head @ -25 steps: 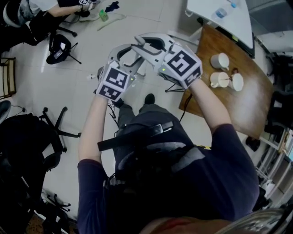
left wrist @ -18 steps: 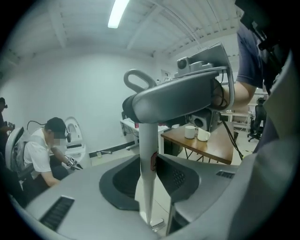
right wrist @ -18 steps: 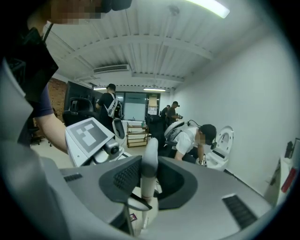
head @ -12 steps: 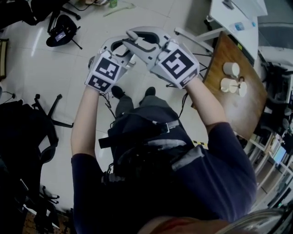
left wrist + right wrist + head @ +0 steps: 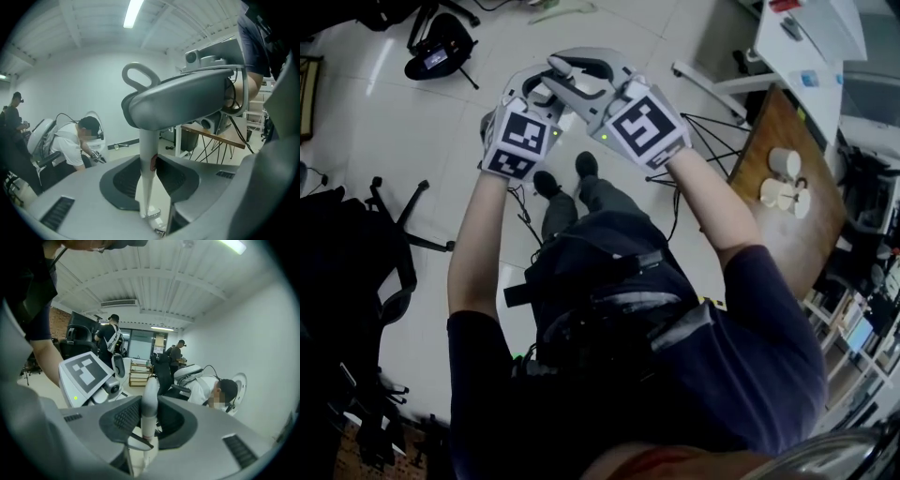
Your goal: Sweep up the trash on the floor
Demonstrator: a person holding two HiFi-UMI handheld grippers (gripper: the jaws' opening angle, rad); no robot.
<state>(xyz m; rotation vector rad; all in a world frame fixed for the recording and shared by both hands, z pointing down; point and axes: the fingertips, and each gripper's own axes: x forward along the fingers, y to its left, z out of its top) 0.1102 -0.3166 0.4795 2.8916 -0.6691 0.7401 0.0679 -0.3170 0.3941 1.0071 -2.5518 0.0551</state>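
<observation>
Both in the head view, left gripper [image 5: 532,86] and right gripper [image 5: 574,77] have swung forward, likely trash [image 5: 555,9] far off on the floor [image 5: 412,131]; left gripper view, jaws have just been closing and now clamp a white pole [image 5: 148,161]; right gripper view, jaws clamp a grey handle [image 5: 149,406], so sweeping looks ready to start.

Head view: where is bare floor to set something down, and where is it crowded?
Free: the white floor between the black seat at top left and the chair base. Crowded: the right side, with wooden table, cups and wire legs.
</observation>
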